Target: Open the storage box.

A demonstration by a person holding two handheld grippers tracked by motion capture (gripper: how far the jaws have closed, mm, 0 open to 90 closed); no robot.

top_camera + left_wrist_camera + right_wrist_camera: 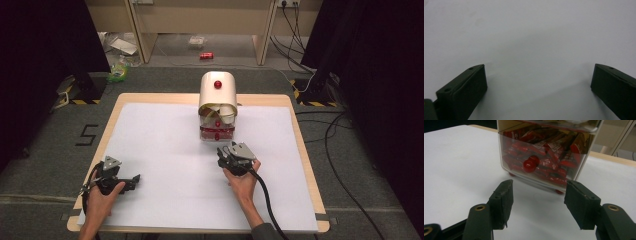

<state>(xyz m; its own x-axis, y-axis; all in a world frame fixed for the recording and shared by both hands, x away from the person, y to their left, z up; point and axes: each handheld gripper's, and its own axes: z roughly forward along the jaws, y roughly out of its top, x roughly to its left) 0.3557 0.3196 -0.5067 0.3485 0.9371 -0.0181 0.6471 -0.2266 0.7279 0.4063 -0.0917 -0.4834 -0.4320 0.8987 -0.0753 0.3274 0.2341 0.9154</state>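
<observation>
Black fingers point(464, 92) of the left gripper point(131, 181) spread wide, parked idle and empty low over the white sheet point(165, 145) at the near left of the desk point(305, 165). Farther in, right gripper point(537, 202) lined up just short of the clear drawer point(544, 157) packed with red sachets, fingers apart, framing its red knob point(529, 165), presumably for a pull. Beyond, cream rounded lid point(218, 89) above the drawer.

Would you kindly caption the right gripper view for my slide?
Open right gripper faces a clear drawer of red packets with a red knob.
</observation>
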